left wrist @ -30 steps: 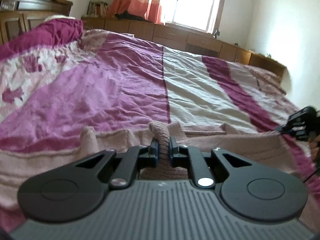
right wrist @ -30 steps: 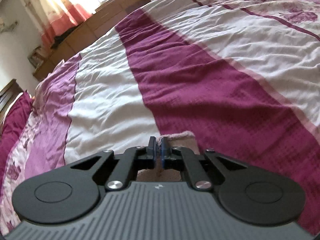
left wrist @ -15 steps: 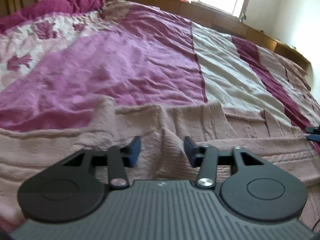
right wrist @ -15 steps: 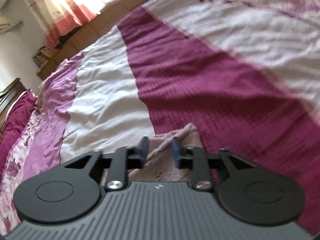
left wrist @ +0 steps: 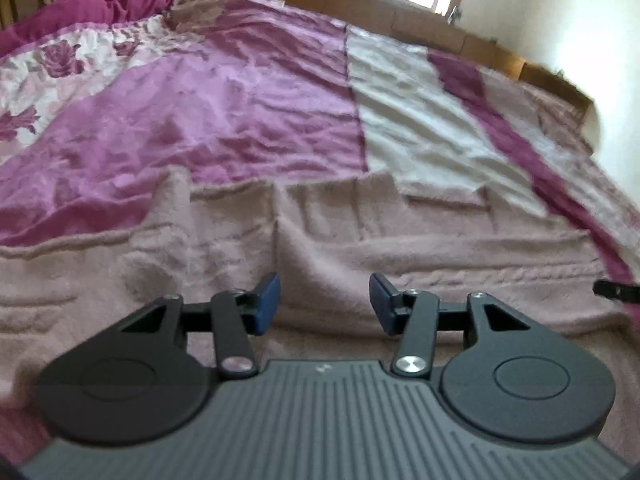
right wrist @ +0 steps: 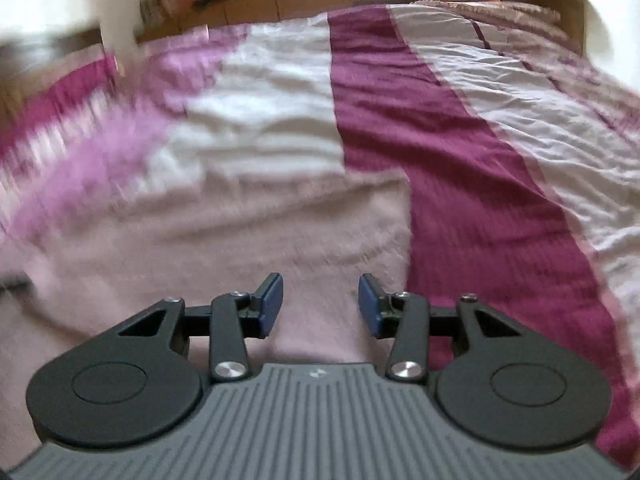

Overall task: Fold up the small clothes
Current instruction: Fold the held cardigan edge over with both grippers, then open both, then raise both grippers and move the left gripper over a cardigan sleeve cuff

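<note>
The pink knitted garment (left wrist: 304, 240) lay spread flat across the near edge of the bed (left wrist: 248, 120), its far hem running side to side over the striped bedspread (right wrist: 460, 152), with a ridge of slack rising just ahead of the left tool.

The left gripper (left wrist: 324, 300) hung low over the middle of the knit, jaws spread with nothing between the blue pads (left wrist: 267, 304); wool showed in the gap but neither pad pressed on it. Its jaws had just been opening.

At the far right of the left view a dark tip of the right gripper (left wrist: 616, 291) showed beside the garment's right-hand edge.

In its own view the right gripper (right wrist: 320, 304) stood over the garment's right side, where the pink edge met the dark magenta stripe (right wrist: 480, 208). Its jaws were likewise apart and empty, having just been opening. That picture was blurred, so the knit's detail there was hard to read.

Judging by this, a fold had been laid down and the next grasp was due. To do it well, each tool should probably take a corner or hem rather than mid-cloth, pinching both layers fully, and the central ridge should be smoothed out before folding again, or the crease would likely set crooked.
</note>
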